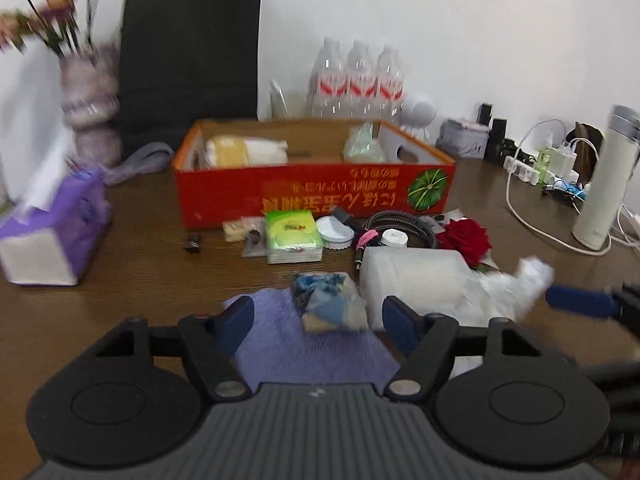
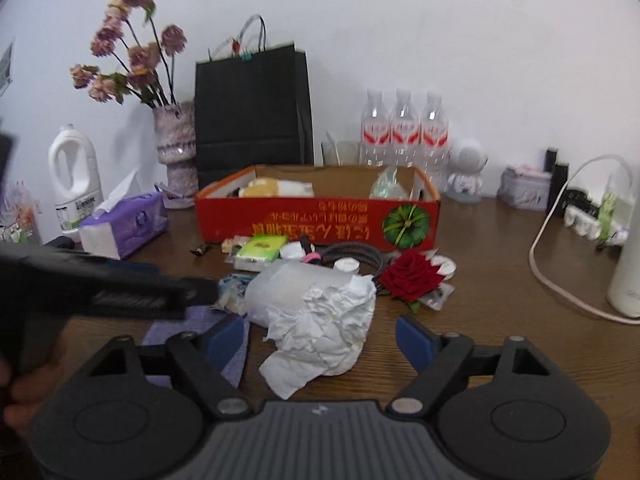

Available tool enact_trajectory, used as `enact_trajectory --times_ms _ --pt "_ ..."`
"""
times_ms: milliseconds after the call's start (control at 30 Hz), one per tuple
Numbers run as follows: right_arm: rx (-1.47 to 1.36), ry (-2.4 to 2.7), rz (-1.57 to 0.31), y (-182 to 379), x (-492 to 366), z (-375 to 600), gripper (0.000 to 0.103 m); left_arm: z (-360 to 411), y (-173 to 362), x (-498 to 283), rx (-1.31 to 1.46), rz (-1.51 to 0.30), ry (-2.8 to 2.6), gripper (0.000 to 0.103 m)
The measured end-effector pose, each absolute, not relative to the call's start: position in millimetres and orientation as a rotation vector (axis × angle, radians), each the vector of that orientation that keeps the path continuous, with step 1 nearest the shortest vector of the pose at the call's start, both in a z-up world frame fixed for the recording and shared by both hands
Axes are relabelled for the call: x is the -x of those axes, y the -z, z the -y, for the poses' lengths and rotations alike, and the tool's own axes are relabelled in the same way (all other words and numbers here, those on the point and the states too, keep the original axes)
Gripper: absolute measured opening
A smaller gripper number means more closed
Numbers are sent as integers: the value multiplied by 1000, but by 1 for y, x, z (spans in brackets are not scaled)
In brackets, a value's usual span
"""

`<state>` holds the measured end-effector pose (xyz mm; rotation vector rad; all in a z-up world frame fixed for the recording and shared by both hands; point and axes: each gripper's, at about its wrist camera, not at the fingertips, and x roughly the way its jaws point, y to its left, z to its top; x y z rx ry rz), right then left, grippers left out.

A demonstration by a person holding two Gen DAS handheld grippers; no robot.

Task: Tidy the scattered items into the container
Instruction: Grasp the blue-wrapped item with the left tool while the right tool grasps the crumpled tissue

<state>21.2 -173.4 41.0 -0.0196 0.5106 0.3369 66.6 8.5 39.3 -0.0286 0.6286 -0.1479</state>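
The red box (image 2: 320, 220) sat mid-table (image 2: 500, 360), holding only a yellow-white pack (image 2: 276, 189) and a greenish bag (image 2: 386, 186), so I judged most tidying undone. Before it lay a green tissue pack (image 1: 294, 236), a round tin (image 1: 335, 232), a coiled hose (image 1: 400, 220), a rose (image 2: 412, 274) and a plastic jar (image 1: 412, 284). My left gripper (image 1: 318, 320) stood spread around a blue-patterned wrapper (image 1: 328, 300) on purple cloth (image 1: 312, 348); my right gripper (image 2: 322, 338), also spread, framed crumpled paper (image 2: 324, 328). The jar crowded both picks.
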Motion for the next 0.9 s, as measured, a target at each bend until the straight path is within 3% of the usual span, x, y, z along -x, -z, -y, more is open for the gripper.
enact_trajectory --times_ms 100,133,167,233,367,533,900 --pt "28 -339 -553 -35 -31 172 58 -12 -32 -86 79 -671 138 33" --pt "29 -343 -568 -33 -34 172 47 -14 -30 -89 99 -678 145 13" --pt "26 -349 -581 -31 -35 173 38 -14 -28 -91 114 -683 156 12" --pt "18 -351 -597 -28 -37 174 31 -12 -27 -90 107 -672 165 3" --pt "5 -352 -583 -31 -35 178 24 -13 -37 -79 123 -623 158 1" --pt "-14 -360 -551 -44 -23 188 24 -17 -62 -35 100 -533 161 1" --pt "80 -464 -642 -46 61 195 26 -36 -39 104 107 -654 117 1"
